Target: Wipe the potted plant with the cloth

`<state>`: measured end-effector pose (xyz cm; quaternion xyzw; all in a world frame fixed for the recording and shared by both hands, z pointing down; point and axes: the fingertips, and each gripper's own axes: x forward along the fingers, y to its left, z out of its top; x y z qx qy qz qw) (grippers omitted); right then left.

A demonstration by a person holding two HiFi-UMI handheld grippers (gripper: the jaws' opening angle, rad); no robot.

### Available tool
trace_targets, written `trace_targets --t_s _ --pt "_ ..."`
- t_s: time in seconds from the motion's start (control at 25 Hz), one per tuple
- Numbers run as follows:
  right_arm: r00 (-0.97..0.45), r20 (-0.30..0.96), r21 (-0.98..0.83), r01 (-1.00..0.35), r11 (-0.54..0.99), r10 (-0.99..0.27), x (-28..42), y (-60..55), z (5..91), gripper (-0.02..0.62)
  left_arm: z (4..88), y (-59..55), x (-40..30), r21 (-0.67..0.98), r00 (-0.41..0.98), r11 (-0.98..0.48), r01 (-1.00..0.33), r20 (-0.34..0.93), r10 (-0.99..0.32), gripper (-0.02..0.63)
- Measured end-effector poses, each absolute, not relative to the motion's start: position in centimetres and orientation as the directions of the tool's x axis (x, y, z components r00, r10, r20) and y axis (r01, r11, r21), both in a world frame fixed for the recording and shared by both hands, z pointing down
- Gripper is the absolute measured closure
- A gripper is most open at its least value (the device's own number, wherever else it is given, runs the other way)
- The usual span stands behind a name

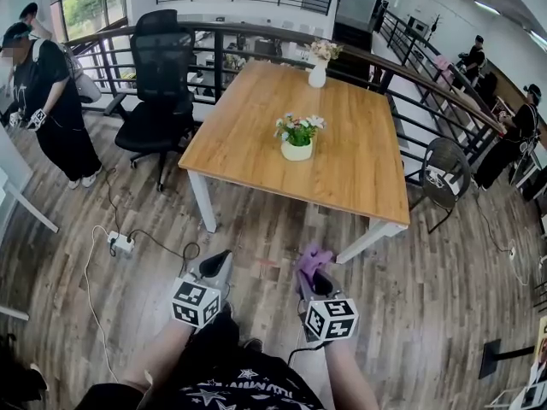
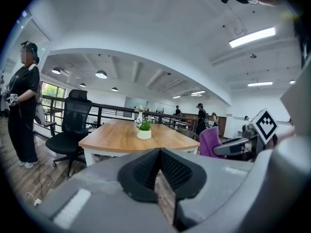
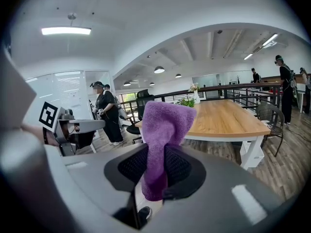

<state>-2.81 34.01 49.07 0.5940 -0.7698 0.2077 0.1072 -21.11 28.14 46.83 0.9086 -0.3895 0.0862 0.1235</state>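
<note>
A small potted plant (image 1: 297, 137) in a white pot stands near the middle of the wooden table (image 1: 359, 173); it shows far off in the left gripper view as the potted plant (image 2: 144, 128) and in the right gripper view as the potted plant (image 3: 186, 102). My right gripper (image 1: 313, 267) is shut on a purple cloth (image 3: 164, 135), which sticks up between its jaws; the cloth (image 1: 313, 260) hangs over the floor short of the table's near edge. My left gripper (image 1: 220, 263), to its left, is shut with nothing in it.
A white vase of flowers (image 1: 318, 71) stands at the table's far edge. A black office chair (image 1: 158, 84) is left of the table, a dark chair (image 1: 444, 173) to its right. A power strip (image 1: 120, 243) with cables lies on the floor. Several people stand around; a railing (image 1: 256, 32) runs behind.
</note>
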Motion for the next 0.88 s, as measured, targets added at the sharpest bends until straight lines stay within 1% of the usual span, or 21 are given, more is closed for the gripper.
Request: trace_targets --t_s 0.2,0.4,0.68,0.88 --pt "-0.261 0.404 -0.215 -0.959 0.187 -0.876 -1.7 34.5 49.5 0.503 46.9 28.6 -20.3 0.157 0.687 -0.671 -0.725 0.248 -0.684 0.604" --pt "-0.246 0.424 -0.239 -0.959 0.154 -0.872 -0.8 34.2 51.0 0.5 47.5 28.0 -20.0 0.159 0.694 -0.679 -0.717 0.257 -0.673 0.604" --pt "-0.202 0.438 -0.248 -0.964 0.099 -0.876 1.7 31.7 51.5 0.499 48.4 24.0 -18.0 0.169 0.717 -0.7 -0.693 0.261 -0.646 0.604" --pt "-0.161 0.446 -0.241 -0.969 0.056 -0.88 3.4 27.9 51.4 0.499 48.4 19.3 -16.3 0.182 0.739 -0.72 -0.67 0.256 -0.623 0.604"
